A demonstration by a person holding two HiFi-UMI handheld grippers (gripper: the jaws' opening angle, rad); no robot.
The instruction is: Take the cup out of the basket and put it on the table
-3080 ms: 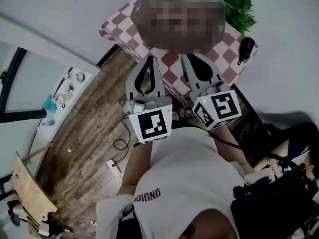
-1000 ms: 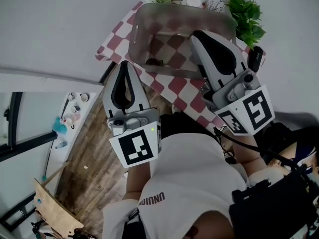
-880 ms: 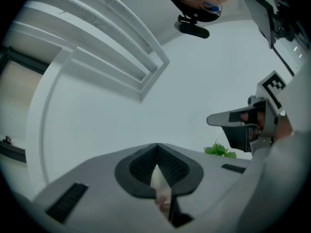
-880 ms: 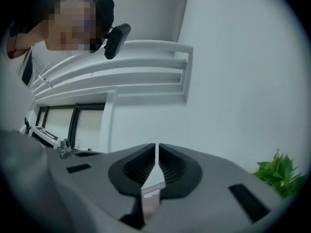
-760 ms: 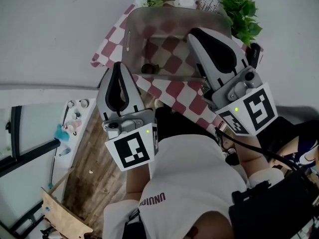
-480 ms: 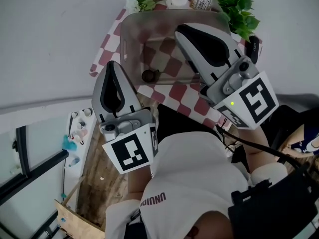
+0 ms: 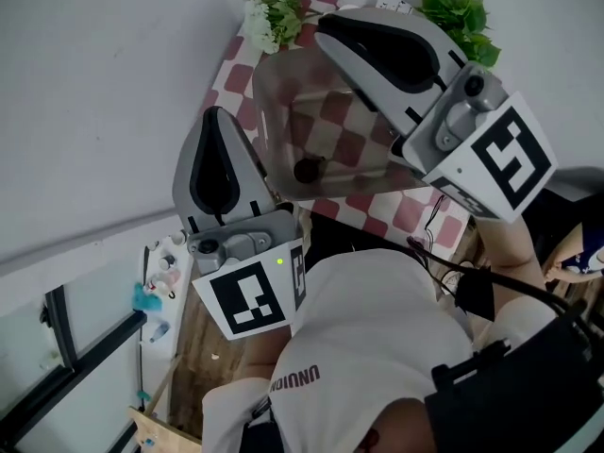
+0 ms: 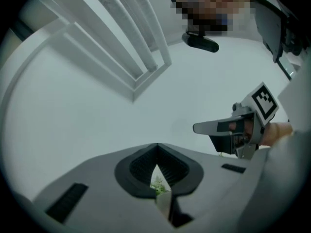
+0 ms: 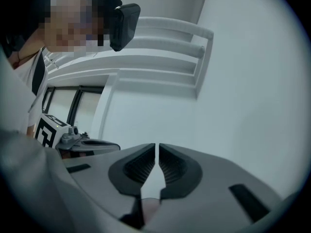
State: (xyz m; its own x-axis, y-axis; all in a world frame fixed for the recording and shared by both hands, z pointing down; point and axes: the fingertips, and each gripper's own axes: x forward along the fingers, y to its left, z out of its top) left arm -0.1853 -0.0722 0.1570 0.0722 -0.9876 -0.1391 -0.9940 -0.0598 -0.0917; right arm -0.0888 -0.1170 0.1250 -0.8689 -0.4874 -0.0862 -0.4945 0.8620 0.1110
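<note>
A translucent grey basket [image 7: 274, 111] stands on the table's red-and-white checked cloth [image 7: 406, 210]. A small dark cup [image 7: 307, 170] lies on the basket's floor near its front wall. My right gripper [image 7: 323, 23] hangs above the basket's far right part, jaws shut with only a thin slit, and empty [image 9: 156, 145]. My left gripper [image 7: 215, 111] is held left of the basket, off the table's edge, shut and empty [image 8: 156, 147]. Both gripper views face up at white wall and ceiling. Each shows the other gripper at its side.
White flowers [image 7: 269, 12] and a green leafy plant [image 7: 455, 12] stand at the table's far edge behind the basket. A white wall runs along the left. Below left are a wooden floor [image 7: 189, 347] and a shelf with small bottles [image 7: 156, 281].
My right gripper has risen and moved forward over the basket. The left gripper has come up beside the basket's left wall. The cup has stayed in the basket.
</note>
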